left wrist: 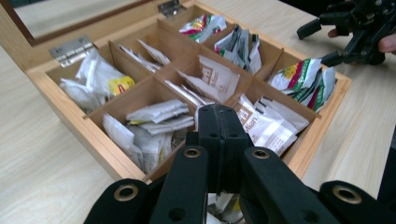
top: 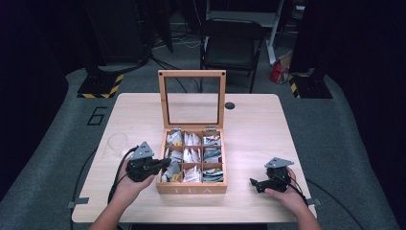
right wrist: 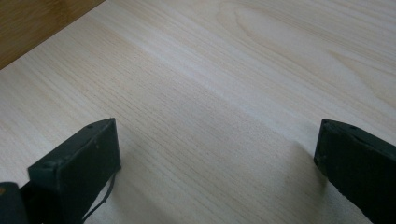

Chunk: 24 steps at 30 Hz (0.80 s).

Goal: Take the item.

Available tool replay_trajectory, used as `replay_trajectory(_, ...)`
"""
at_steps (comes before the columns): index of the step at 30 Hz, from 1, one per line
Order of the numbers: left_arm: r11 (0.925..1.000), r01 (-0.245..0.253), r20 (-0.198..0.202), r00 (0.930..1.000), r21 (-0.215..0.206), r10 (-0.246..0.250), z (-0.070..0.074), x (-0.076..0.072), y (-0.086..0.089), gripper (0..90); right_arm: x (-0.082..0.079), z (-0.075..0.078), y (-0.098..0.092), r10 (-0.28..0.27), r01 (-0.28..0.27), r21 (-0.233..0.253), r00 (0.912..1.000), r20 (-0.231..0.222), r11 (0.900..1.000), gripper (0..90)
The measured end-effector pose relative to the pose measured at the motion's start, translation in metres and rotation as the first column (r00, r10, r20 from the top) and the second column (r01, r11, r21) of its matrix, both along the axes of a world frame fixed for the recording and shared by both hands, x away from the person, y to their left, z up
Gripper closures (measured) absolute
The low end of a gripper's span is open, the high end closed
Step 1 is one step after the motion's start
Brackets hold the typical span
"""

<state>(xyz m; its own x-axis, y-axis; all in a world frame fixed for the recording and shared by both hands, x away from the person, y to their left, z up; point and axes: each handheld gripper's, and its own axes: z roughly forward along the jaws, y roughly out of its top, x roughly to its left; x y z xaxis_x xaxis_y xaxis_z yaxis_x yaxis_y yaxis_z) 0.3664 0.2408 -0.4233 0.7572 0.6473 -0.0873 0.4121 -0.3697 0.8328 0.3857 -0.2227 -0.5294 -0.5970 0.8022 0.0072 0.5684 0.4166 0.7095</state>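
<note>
Matt wooden tea box [top: 191, 188], paper sachets [left wrist: 159, 116], pale wood-grain table [right wrist: 224, 93].

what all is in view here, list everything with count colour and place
tea box: one, light wood, nine compartments, table middle, glass lid upright
tea bags: many, mostly white, some green and red, in the compartments
table: one, pale wood
clear ring-like thing: one, left of the box, kind unclear
small black disc: one, on the table right of the lid
folding chair: one, black, behind the table
left gripper: black, jaws shut, over the box's near left compartments
right gripper: black, jaws open, on bare table right of the box
hands: two, one on each gripper
</note>
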Motion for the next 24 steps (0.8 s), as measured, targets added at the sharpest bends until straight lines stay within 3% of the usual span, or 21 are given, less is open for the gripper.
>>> replay_trajectory(7, 0.9998, -0.013, 0.024, 0.9996, -0.014, 0.013, 0.011, 0.001, 0.002, 90.0, 0.0, 0.0, 0.0, -0.001, 0.001, 0.0, 1.0, 0.002, 1.0, 0.0)
replay_trajectory(14, 1.0, -0.003, 0.027, 0.9996, 0.005, 0.002, 0.017, 0.002, 0.003, 90.0, 0.0, 0.0, 0.0, 0.0, 0.0, 0.0, 1.0, 0.0, 1.0, 0.0)
replay_trajectory(24, 0.9998, 0.005, 0.061, 0.9981, 0.019, -0.006, 0.035, 0.002, 0.006, 90.0, 0.0, 0.0, 0.0, 0.0, 0.0, 0.0, 1.0, 0.0, 1.0, 0.0)
